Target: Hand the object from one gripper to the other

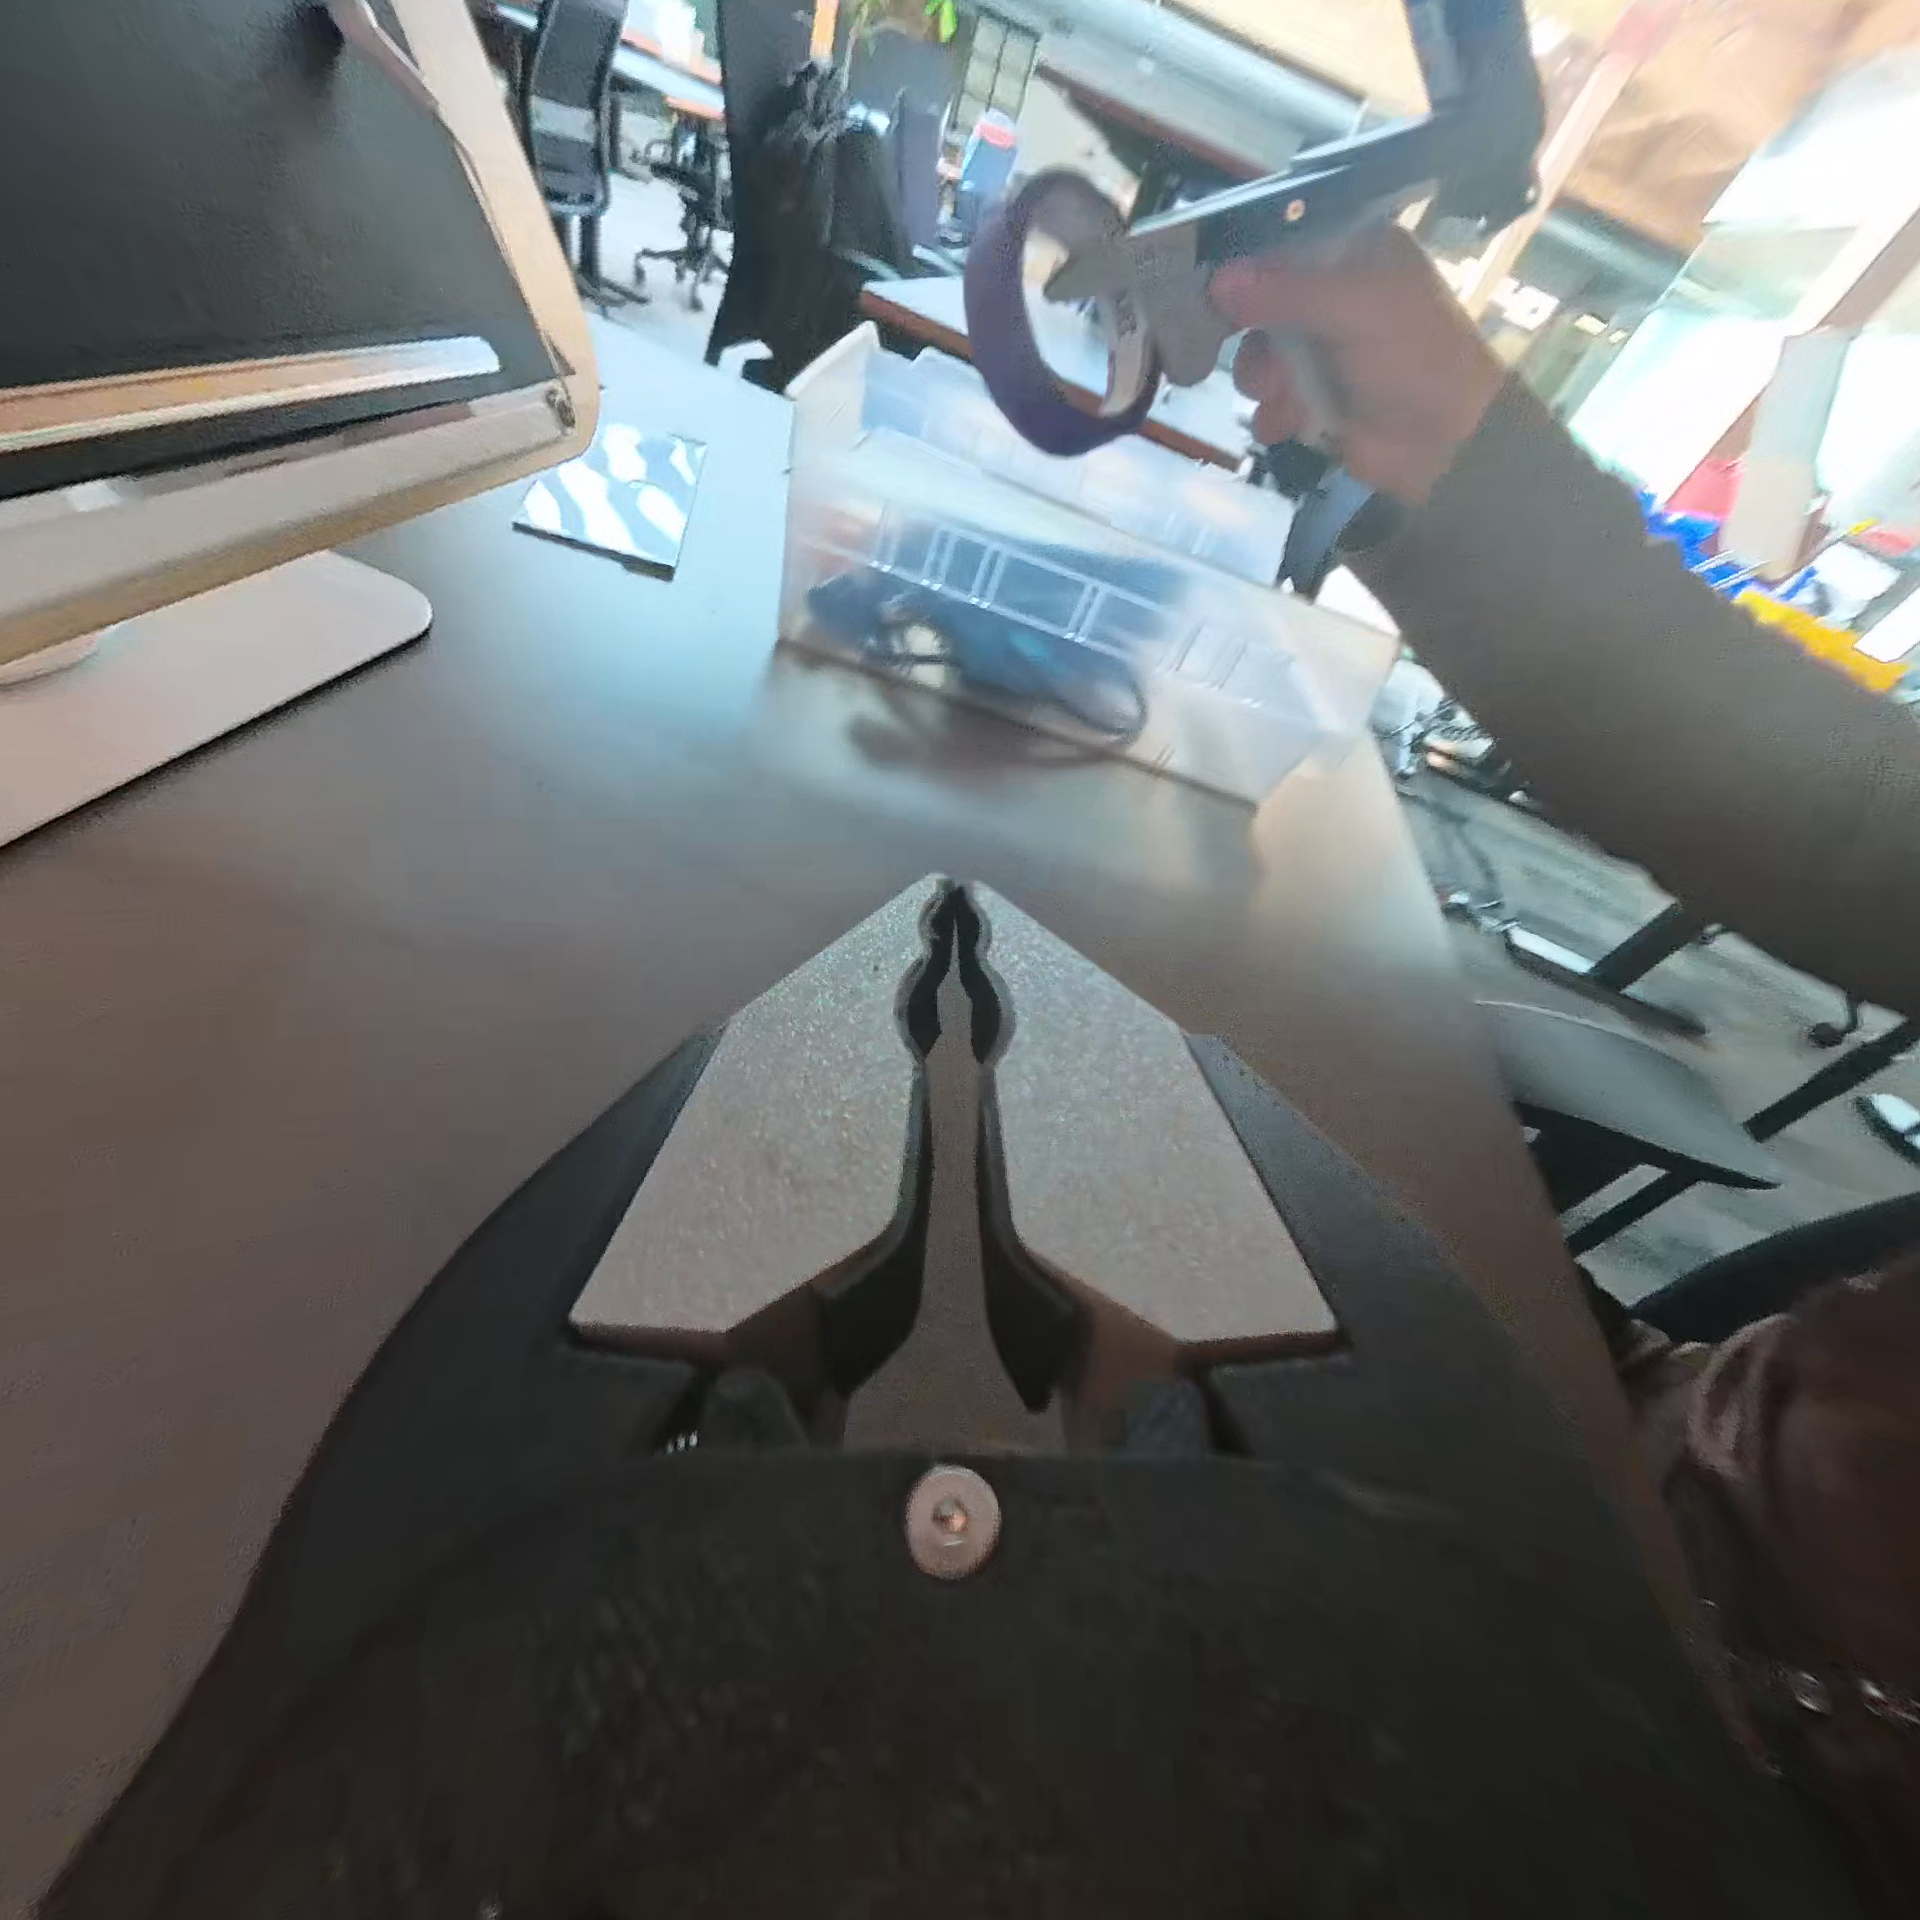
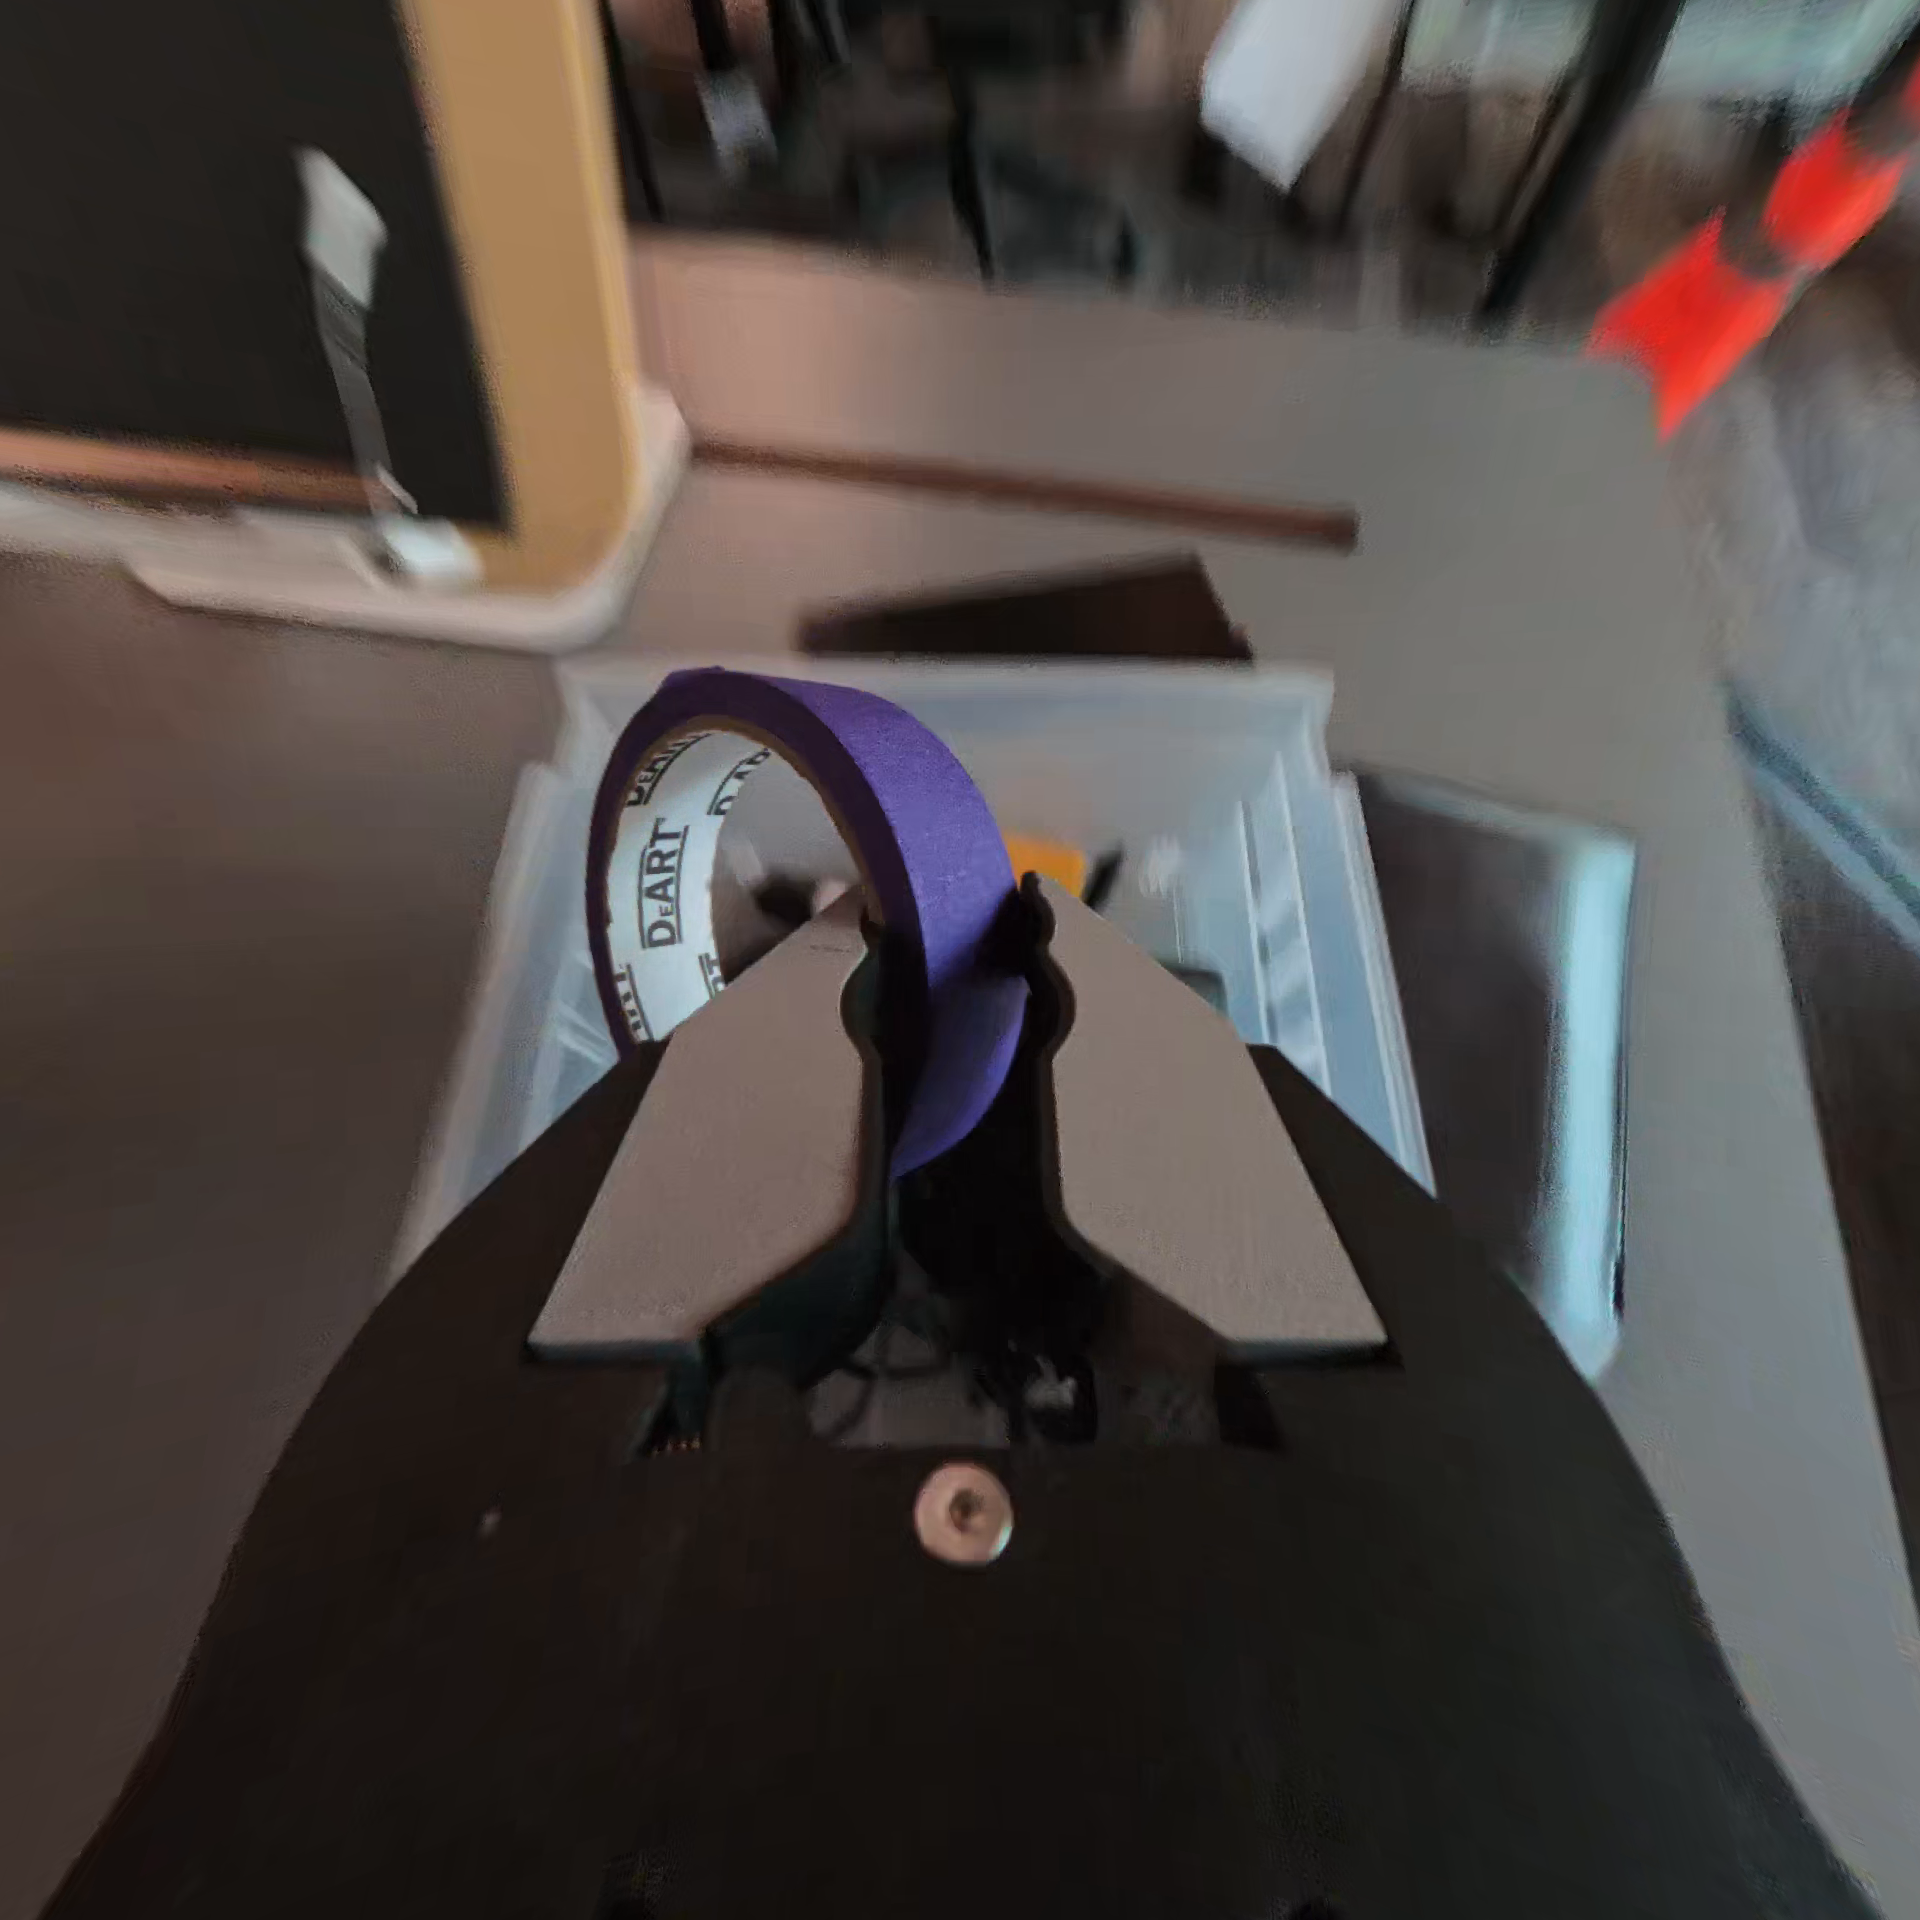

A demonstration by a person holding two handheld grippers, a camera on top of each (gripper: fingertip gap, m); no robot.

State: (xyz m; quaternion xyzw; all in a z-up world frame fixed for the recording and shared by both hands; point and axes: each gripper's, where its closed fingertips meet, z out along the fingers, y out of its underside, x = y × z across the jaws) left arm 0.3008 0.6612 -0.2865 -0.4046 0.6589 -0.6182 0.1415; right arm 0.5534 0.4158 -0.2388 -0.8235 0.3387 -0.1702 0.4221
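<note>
1. One dark brown surface [image 1: 436,935] carries everything; landmark chosen is the clear plastic bin [image 1: 1039,582] standing on it.
2. Room beyond the bin: open office, blurred; several desks and dark office chairs [image 1: 582,135] behind it, floor visible off the surface edge to the bin's right.
3. One monitor [image 1: 260,260] with a pale frame, on a pale flat base, left of the bin. One small patterned card [image 1: 613,499] lies flat between monitor base and bin.
4. Bin contents: dark cables and a blue item, blurred; cannot tell further. Count of bins: one.
5. One roll of purple tape [image 2: 914,831], white inner core, printed. It is off the surface, held in the air above the bin.
6. Two grippers. Right gripper [image 2: 951,914] is clenched on the tape roll: one finger through the ring's hole, the other against the outer purple face, the band pinched between.
7. In the left wrist view a hand [image 1: 1351,343] with a dark sleeve holds that gripper up over the bin.
8. Left gripper [image 1: 954,904]: fingertips pressed together, nothing between them, low over the surface on the near side of the bin, well apart from the tape.
</note>
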